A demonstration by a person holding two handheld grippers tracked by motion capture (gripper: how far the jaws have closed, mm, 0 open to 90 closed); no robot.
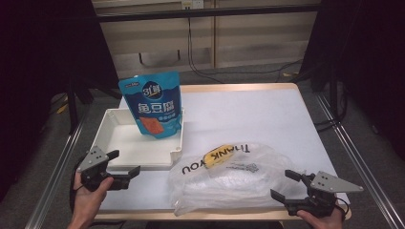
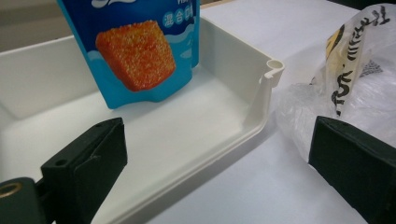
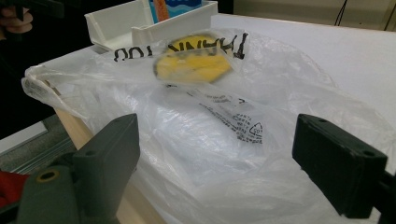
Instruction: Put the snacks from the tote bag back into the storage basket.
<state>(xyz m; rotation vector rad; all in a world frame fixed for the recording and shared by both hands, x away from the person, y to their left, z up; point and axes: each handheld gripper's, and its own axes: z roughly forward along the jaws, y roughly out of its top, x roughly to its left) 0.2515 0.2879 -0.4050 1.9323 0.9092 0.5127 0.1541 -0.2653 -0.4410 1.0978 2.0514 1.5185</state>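
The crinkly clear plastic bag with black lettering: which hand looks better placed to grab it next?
Probably the right. The right gripper sits open at the clear plastic bag edge, facing it; the left gripper is open by the white plastic tray.

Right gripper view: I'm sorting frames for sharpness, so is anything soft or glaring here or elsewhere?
Right gripper view: plastic bag shines, its yellow print is smeared. Left gripper view: blue pouch sharp, near jaws soft. High view: surroundings dark, table evenly lit.
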